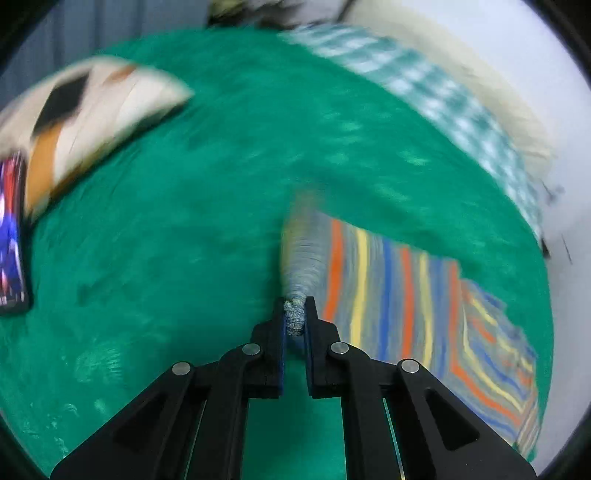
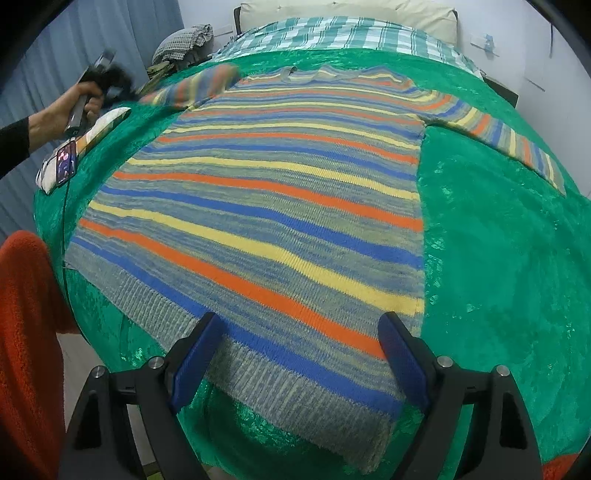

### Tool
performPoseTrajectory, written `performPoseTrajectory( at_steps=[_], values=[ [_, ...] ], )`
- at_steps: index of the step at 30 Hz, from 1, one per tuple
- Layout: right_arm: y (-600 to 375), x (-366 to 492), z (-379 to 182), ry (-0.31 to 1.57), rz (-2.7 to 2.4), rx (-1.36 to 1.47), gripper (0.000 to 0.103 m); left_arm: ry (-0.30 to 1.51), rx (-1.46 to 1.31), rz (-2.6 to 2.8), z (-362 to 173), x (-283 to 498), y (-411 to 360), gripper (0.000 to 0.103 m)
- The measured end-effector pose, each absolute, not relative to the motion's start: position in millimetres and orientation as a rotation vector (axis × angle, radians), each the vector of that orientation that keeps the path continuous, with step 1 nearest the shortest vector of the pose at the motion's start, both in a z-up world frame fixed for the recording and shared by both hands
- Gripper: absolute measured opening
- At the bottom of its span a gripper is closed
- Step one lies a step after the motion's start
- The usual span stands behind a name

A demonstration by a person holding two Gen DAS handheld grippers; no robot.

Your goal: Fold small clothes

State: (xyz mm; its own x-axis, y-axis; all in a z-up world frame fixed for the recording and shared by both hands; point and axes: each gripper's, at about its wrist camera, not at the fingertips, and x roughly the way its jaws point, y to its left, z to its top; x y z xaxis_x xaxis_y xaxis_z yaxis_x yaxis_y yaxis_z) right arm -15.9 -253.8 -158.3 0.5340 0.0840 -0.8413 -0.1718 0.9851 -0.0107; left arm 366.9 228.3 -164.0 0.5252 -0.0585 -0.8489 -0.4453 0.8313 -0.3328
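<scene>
A striped knit sweater (image 2: 266, 206) in blue, orange, yellow and grey lies flat on a green blanket (image 2: 498, 240), hem nearest the right gripper. My right gripper (image 2: 299, 350) is open, its blue pads just above the hem's right part. My left gripper (image 1: 294, 317) is shut on the cuff of the sweater's left sleeve (image 1: 303, 254) and holds it up off the blanket; the view is motion-blurred. In the right wrist view the left gripper (image 2: 110, 79) shows at the far left with the raised sleeve (image 2: 199, 86). The right sleeve (image 2: 517, 144) lies spread out.
A patterned pillow (image 1: 85, 122) and a phone (image 1: 11, 236) lie at the blanket's left side. A checked green sheet (image 2: 332, 33) and a cream pillow (image 2: 351, 9) are at the bed's head. An orange fleece item (image 2: 26, 332) is at lower left.
</scene>
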Motion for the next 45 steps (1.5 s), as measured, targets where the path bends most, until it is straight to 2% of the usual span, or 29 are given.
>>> performPoseTrajectory(
  at_steps=[3,14,17,20,21,22,24,29,33,35,41,43,45],
  values=[
    [-252,-14,-161,1.000,0.146,-0.104,0.087,1.045,-0.522,0.259,-184,370,227,0.005],
    [-246,-14,-167,0.996,0.140,-0.151,0.092,1.066,-0.465,0.320,-205,354,237,0.004],
    [-246,-13,-168,0.997,0.138,-0.156,0.093,1.054,-0.504,0.330,-207,351,241,0.006],
    [-245,-13,-168,0.998,0.137,-0.162,0.094,1.027,-0.595,0.340,-204,337,255,0.019],
    [-245,-12,-168,0.997,0.137,-0.163,0.094,1.020,-0.588,0.353,-201,332,257,0.027],
    [-245,-13,-168,0.997,0.136,-0.163,0.094,1.011,-0.563,0.382,-196,323,259,0.045],
    [-245,-13,-167,0.996,0.136,-0.162,0.094,0.994,-0.512,0.416,-188,302,262,0.067],
    [-253,-21,-148,0.939,0.116,-0.112,0.094,0.965,-0.506,0.337,-173,231,247,0.071],
    [-278,-30,-112,0.763,-0.018,-0.088,0.094,0.954,-0.436,0.106,-166,186,189,0.083],
    [-301,-26,-105,0.736,-0.111,-0.055,0.094,0.952,-0.369,0.022,-170,171,160,0.087],
    [-373,-17,-122,0.786,-0.362,0.125,0.094,0.958,-0.243,0.045,-202,155,130,0.087],
    [-381,-18,-134,0.833,-0.390,0.153,0.094,0.965,-0.190,0.036,-206,157,122,0.099],
    [-383,-16,-152,0.909,-0.383,0.172,0.096,0.981,-0.128,0.032,-213,159,117,0.101]
  ],
)
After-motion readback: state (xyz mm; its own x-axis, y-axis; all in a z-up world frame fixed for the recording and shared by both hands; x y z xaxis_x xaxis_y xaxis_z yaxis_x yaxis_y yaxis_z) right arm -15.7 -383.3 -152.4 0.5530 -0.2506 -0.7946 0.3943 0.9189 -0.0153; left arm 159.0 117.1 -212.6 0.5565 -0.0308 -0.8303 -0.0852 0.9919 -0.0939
